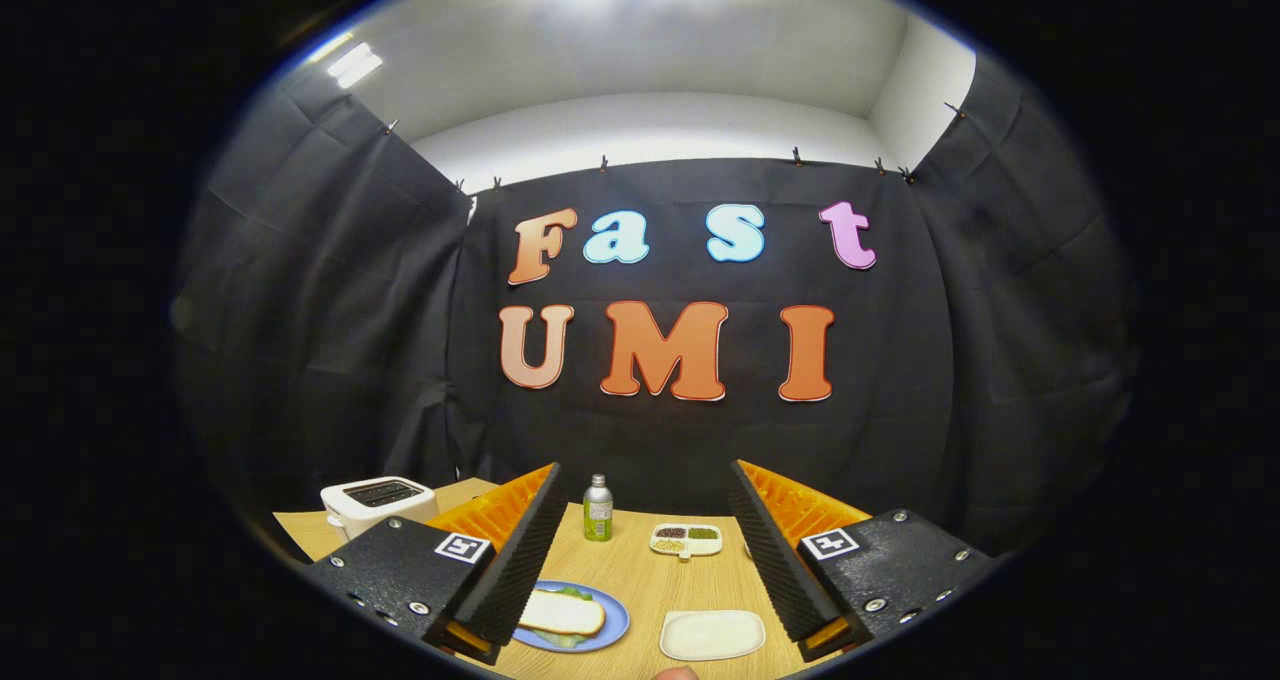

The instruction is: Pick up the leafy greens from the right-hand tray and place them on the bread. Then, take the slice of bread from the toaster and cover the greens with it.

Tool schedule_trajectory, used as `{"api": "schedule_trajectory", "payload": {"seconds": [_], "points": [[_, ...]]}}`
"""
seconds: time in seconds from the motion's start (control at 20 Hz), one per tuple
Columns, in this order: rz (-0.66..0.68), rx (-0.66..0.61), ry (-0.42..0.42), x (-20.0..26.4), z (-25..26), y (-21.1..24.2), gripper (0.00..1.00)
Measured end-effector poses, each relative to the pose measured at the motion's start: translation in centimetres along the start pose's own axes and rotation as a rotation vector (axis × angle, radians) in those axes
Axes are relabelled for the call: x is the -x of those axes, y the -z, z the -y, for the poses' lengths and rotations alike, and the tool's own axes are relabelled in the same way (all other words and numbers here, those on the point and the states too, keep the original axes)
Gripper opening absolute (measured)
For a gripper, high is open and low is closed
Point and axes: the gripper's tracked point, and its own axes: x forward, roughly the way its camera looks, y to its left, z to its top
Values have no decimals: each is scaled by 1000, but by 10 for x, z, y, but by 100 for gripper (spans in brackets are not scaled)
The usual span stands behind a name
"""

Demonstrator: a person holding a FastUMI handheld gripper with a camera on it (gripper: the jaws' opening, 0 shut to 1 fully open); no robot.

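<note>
Gripper [640, 570] nearest, fingers spread wide, holding nothing, raised above the table [640, 580] and facing the back wall. Toaster [378, 505] sits far left beyond the left finger, slots on top; can't tell if a slice is still in it. Blue plate [612, 628] lies low, just inside the left finger, one bread slice [562, 613] on it, long axis roughly crosswise, greens [570, 592] peeking out from under it. Looks like the stack is already covered. White tray [712, 634] between the fingers, right of the plate. Counts: one toaster, one plate, one visible slice, one white tray, one divided dish [686, 537], one bottle [598, 508].
</note>
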Motion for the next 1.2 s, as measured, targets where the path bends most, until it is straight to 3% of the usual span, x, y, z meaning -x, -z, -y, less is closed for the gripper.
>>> {"api": "schedule_trajectory", "payload": {"seconds": [1.2], "points": [[15, -2, -26, -8, -6, -14, 97]]}}
